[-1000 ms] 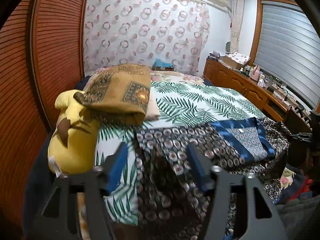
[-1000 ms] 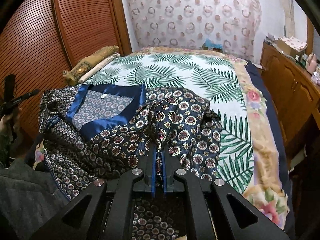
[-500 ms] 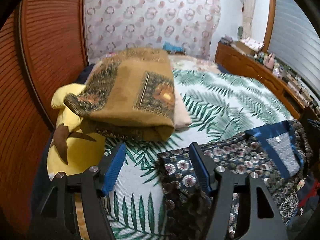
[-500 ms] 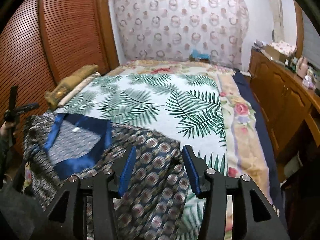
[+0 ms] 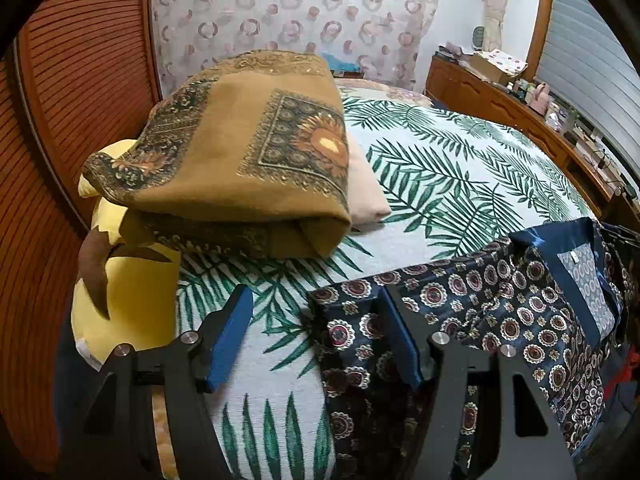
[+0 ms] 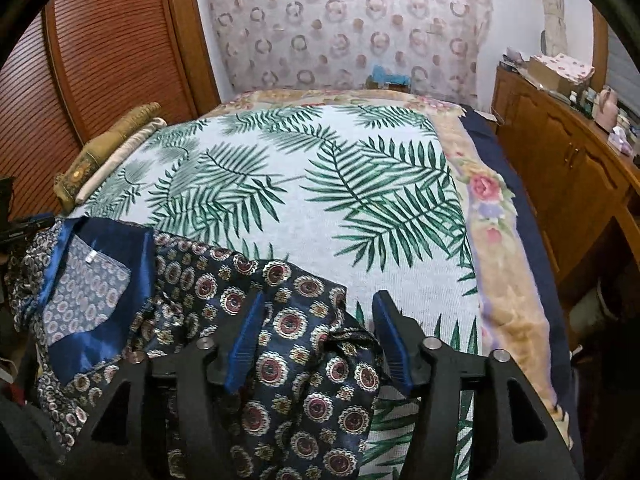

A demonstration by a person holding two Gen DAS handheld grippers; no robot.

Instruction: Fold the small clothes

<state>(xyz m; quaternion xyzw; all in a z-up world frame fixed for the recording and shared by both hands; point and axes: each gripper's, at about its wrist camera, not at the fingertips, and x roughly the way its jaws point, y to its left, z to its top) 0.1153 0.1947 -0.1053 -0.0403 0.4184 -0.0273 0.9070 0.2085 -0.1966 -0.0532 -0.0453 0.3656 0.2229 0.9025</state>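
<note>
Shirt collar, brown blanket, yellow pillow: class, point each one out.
Shirt collar [image 5: 576, 276]: left wrist view, blue satin band.
Brown blanket [image 5: 232, 160]: left wrist view, top face.
Yellow pillow [image 5: 136, 292]: left wrist view, front face.

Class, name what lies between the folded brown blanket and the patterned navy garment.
In the left wrist view, only palm-leaf bedspread separates brown blanket from navy garment.

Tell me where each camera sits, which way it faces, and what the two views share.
Left wrist: rides the left gripper, looking up the bed along its left side, past the folded brown blanket and yellow pillow; only its open blue-padded fingers show.
Right wrist: rides the right gripper, looking up the bed toward the circle-patterned curtain; its open fingers straddle the garment's edge.
Shared: the navy medallion-print garment, the palm-leaf bedspread, the brown blanket, the curtain and the wooden dresser.
</note>
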